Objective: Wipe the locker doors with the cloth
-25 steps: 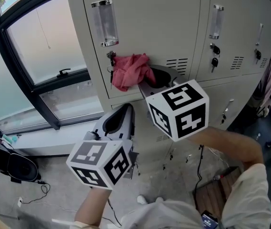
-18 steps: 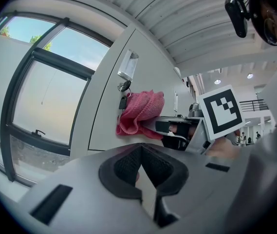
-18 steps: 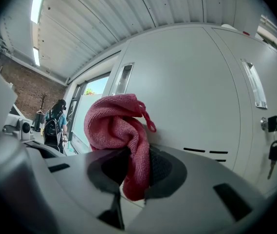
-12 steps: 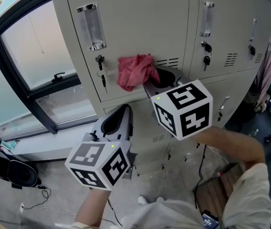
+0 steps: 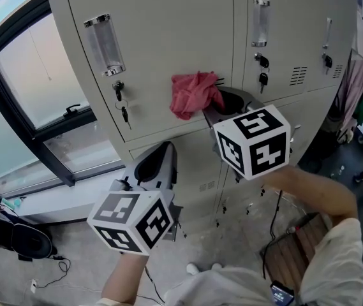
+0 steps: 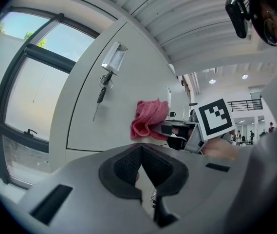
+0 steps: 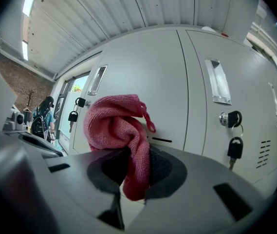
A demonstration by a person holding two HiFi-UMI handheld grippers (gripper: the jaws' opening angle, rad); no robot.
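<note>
A crumpled pink cloth (image 5: 194,93) is pressed against a beige locker door (image 5: 162,43), low on the door near its vents. My right gripper (image 5: 222,104) is shut on the cloth (image 7: 123,135), which bulges out ahead of its jaws. In the left gripper view the cloth (image 6: 150,118) shows against the door (image 6: 123,82). My left gripper (image 5: 155,164) hangs lower and to the left, short of the lockers, its jaws closed together with nothing between them (image 6: 140,172).
Keys hang from the lock (image 5: 121,104) of the left door and from the neighbouring door's lock (image 5: 263,75). A dark-framed window (image 5: 34,88) stands left of the lockers. Clothes (image 5: 360,81) hang at the far right. Cables lie on the floor (image 5: 47,266).
The right gripper has dragged the cloth rightward across the door, away from the hanging keys toward the vents. The left gripper has stayed where it was.
</note>
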